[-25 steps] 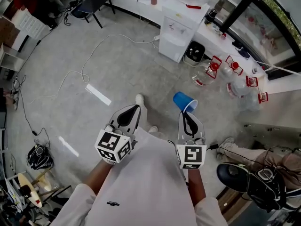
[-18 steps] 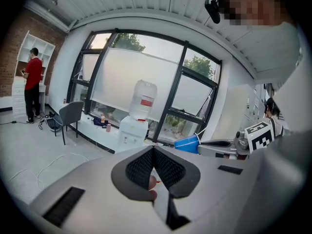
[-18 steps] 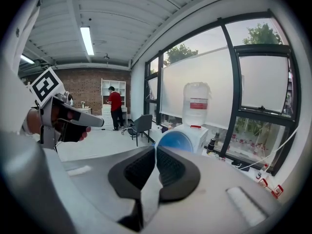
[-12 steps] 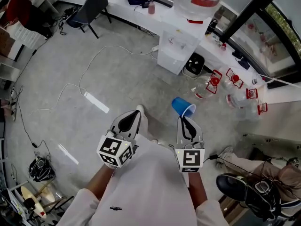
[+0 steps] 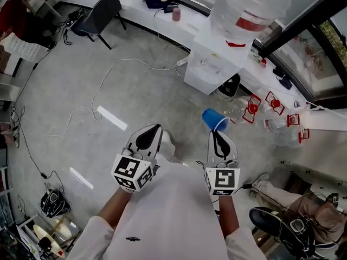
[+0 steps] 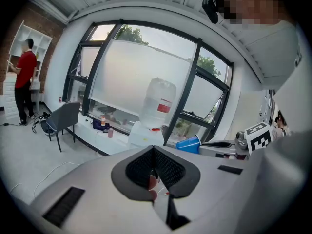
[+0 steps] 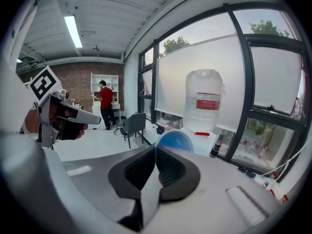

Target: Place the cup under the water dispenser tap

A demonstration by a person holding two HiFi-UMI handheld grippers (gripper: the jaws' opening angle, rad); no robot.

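Observation:
My right gripper is shut on the rim of a blue plastic cup, which hangs tilted above the floor. In the right gripper view the cup shows just past the closed jaw tips. My left gripper is beside it at the same height, shut and empty; its own view shows its jaws together. A white water dispenser with a big clear bottle on top stands ahead, apart from the cup. The dispenser is straight ahead in the right gripper view.
A black bin sits right of the dispenser, and several clear jugs with red handles lie on the floor beyond it. A white cable loops across the grey floor. A chair stands far left. A person in red stands farther off.
Both grippers, and the cup with them, have moved forward towards the dispenser, which now looms larger and nearer in the head view. The hold on the cup is unchanged.

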